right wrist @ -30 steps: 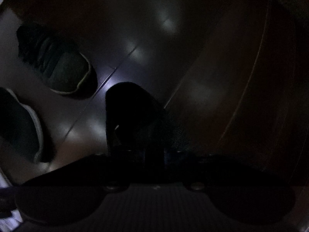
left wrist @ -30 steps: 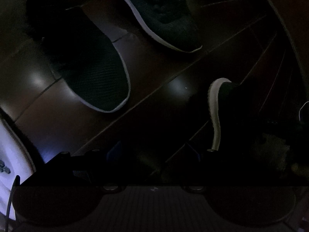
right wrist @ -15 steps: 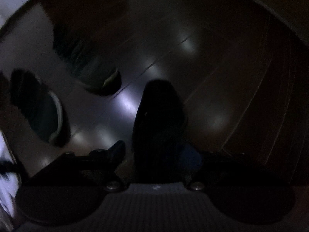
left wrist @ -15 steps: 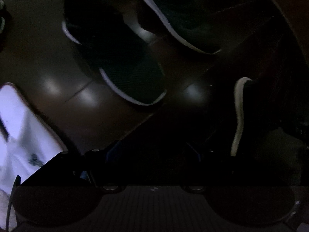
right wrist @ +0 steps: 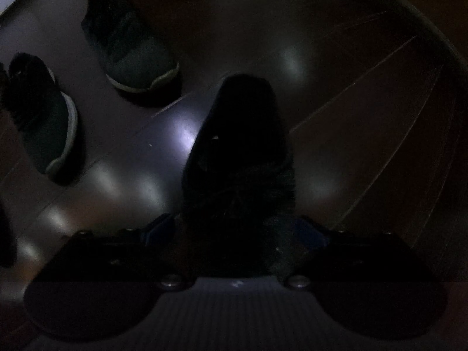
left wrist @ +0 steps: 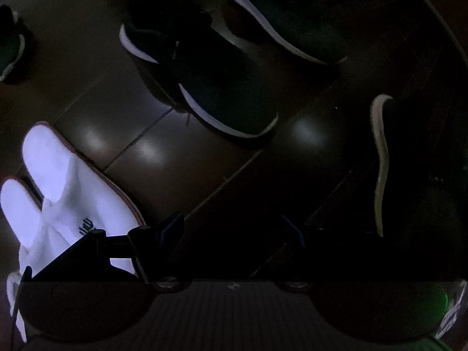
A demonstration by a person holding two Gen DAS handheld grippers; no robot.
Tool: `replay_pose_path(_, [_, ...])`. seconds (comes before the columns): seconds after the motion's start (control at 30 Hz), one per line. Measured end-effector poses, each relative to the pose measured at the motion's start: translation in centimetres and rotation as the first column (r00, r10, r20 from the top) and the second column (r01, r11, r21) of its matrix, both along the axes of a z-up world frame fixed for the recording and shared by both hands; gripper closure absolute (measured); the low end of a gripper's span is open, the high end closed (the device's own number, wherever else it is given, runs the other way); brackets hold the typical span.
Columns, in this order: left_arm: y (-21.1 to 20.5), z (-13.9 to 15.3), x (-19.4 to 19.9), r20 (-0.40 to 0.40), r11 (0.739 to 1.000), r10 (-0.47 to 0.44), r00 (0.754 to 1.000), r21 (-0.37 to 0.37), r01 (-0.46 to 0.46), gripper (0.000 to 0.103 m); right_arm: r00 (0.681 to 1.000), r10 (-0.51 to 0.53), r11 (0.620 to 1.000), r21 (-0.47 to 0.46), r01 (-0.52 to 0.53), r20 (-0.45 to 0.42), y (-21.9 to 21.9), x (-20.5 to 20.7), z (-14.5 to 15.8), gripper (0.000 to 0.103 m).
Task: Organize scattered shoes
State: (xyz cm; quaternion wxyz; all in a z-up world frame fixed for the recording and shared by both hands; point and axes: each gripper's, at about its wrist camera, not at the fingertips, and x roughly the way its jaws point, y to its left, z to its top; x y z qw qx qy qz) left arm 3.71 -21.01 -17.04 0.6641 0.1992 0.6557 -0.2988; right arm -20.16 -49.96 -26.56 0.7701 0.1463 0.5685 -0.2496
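**Ana:** Darkness is the first hazard. The right gripper (right wrist: 234, 228) has its jaws closed on the heel end of a black shoe (right wrist: 239, 152), toe pointing to twelve o'clock over the dark wood floor (right wrist: 351, 93). How much of the collar sits between the fingers is too dim to tell.

**Ben:** So a shallow hold could let the shoe swing or drop, I'd guess. And the neighbours?

**Ana:** Two dark sneakers lie apart from it, one at eleven o'clock (right wrist: 131, 55) and one at nine (right wrist: 44, 122). Setting the held shoe down blind could knock either out of line.

**Ben:** And the other hand?

**Ana:** The left gripper (left wrist: 231, 228) stands with jaws wide apart and nothing between them. White slippers (left wrist: 67, 184) lie just beside its left finger at nine o'clock. A white-soled sneaker (left wrist: 222, 93) is at twelve, another (left wrist: 280, 20) at one, and a shoe (left wrist: 409, 161) stands near its right finger at three.

**Ben:** Then a careless sweep probably nudges the slippers, or the two hands crowd one another.
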Motion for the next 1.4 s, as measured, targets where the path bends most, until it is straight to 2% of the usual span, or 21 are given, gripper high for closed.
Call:
replay_pose_path(0.13, [0.1,-0.2,-0.3,-0.005,1.000,-0.017,1.000,0.003,0.017,0.025,1.000,-0.017,0.999,0.038,0.016,0.004,-0.8,-0.5,-0.5,0.010])
replay_pose_path(0.2, [0.0,-0.2,-0.4,-0.001,1.000,-0.026,1.000,0.002,0.026,0.025,1.000,-0.012,0.999,0.049,0.012,0.004,-1.0,-0.3,-0.8,0.013])
replay_pose_path(0.3, [-0.2,-0.1,-0.5,0.021,0.999,-0.042,0.999,0.002,0.042,0.025,1.000,-0.007,0.998,0.066,0.007,0.003,-1.2,-0.2,-1.0,0.020])
replay_pose_path(0.4, [-0.1,-0.3,-0.3,0.041,0.999,-0.044,0.998,0.012,0.044,0.025,1.000,0.005,0.998,0.070,-0.003,-0.022,-1.2,0.8,-1.3,0.032])
replay_pose_path(0.57, [0.5,-0.6,0.8,0.076,0.999,-0.017,0.997,0.033,0.015,0.025,0.999,0.024,0.998,0.059,-0.021,-0.045,-0.8,1.7,-1.2,0.045])
replay_pose_path(0.83, [0.9,0.2,1.7,0.087,0.999,0.017,0.996,0.027,-0.020,0.025,0.993,0.100,0.995,0.018,-0.099,-0.064,-0.4,2.9,-0.3,0.054])
replay_pose_path(0.93, [0.9,0.4,1.9,0.086,1.000,0.021,0.996,0.020,-0.023,0.025,0.987,0.144,0.989,-0.004,-0.145,-0.076,-0.1,3.2,0.0,0.066])
replay_pose_path(1.17, [0.7,0.8,2.3,0.092,0.999,0.041,0.995,0.008,-0.042,0.025,0.963,0.244,0.965,-0.068,-0.253,-0.119,-0.7,5.7,0.3,0.070])
replay_pose_path(1.4, [0.7,0.8,3.1,0.091,0.998,0.069,0.993,0.006,-0.069,0.025,0.903,0.398,0.896,-0.141,-0.420,-0.163,-2.3,9.9,0.9,0.071])
